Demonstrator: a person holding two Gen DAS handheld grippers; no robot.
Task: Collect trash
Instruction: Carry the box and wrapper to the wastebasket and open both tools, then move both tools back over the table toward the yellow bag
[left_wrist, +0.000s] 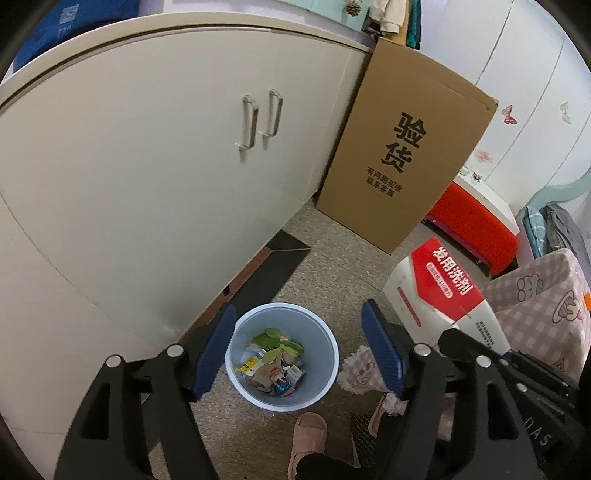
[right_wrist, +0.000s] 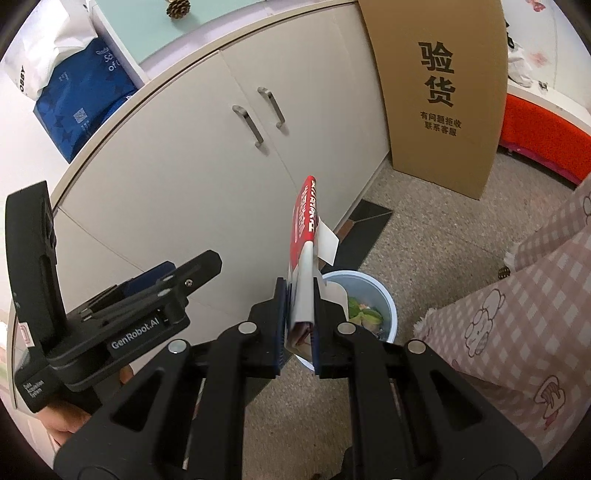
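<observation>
Your right gripper (right_wrist: 298, 325) pinches the red-and-white carton (right_wrist: 304, 258) above the pale blue bin (left_wrist: 281, 356), which holds leaves and what look like wrappers; your left gripper (left_wrist: 299, 350) stands spread, empty.

1. My left gripper (left_wrist: 299, 350), black with blue ribbed pads, points steeply downward with its jaws spread wide and nothing between them.
2. My right gripper (right_wrist: 299, 325), of the same build, also tilts downward; its jaws are nearly together, clamped on a flat red-and-white carton (right_wrist: 304, 236).
3. My left hand (right_wrist: 66, 421) shows beneath its gripper's handle.
</observation>
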